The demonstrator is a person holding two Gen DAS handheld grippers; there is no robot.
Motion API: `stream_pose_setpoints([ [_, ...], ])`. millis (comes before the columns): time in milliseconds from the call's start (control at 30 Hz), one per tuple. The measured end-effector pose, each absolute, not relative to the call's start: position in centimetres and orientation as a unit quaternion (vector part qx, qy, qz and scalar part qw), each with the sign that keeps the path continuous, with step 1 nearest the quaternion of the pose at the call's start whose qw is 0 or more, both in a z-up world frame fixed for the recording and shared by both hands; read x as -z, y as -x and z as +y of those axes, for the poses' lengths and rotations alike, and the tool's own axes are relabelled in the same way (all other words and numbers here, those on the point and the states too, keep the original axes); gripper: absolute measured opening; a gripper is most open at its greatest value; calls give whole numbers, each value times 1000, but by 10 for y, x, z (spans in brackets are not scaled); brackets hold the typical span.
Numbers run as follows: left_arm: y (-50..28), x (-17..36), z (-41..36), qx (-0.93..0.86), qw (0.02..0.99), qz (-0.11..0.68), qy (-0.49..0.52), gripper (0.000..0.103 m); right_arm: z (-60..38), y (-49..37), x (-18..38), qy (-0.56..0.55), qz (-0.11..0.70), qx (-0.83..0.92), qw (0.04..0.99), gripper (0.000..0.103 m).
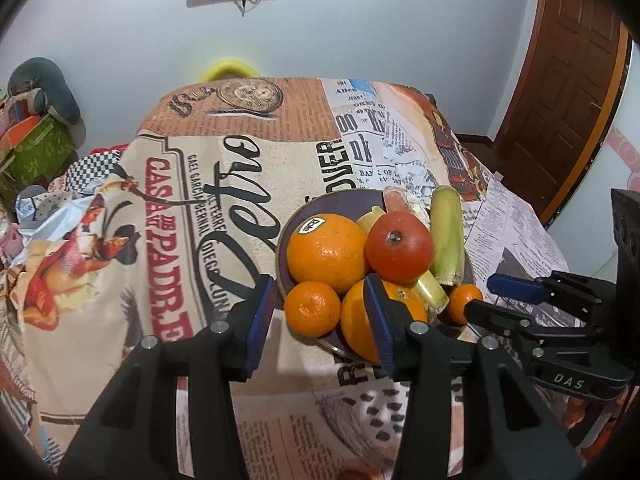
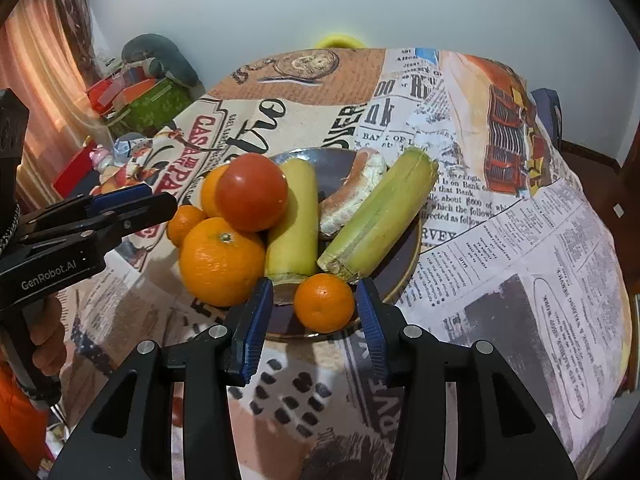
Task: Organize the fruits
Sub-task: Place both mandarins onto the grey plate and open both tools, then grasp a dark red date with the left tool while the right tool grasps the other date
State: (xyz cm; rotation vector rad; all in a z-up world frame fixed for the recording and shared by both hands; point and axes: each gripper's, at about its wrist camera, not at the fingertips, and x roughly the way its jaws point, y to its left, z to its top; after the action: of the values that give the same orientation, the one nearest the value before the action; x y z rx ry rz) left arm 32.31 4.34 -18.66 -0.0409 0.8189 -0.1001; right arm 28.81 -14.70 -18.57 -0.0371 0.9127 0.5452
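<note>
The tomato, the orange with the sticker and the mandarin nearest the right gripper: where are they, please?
tomato (image 2: 252, 192): right wrist view, middle of its red skin.
orange with the sticker (image 1: 326, 252): left wrist view, middle of its peel.
mandarin (image 2: 324, 301): right wrist view, middle of its peel.

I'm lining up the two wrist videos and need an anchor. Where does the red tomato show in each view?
Left wrist: the red tomato sits right of centre, on top of the pile, beside the stickered orange.
Right wrist: the tomato sits left of centre, topping the pile, above a big orange.
Shared landmark: the dark plate holding the fruit.
</note>
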Motion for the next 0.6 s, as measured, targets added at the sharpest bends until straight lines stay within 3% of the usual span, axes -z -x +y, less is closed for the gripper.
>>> stream_pose_setpoints([
  [600, -229, 172, 45, 51, 911, 409, 8, 47, -144, -216, 144, 54, 400, -267, 875, 40],
])
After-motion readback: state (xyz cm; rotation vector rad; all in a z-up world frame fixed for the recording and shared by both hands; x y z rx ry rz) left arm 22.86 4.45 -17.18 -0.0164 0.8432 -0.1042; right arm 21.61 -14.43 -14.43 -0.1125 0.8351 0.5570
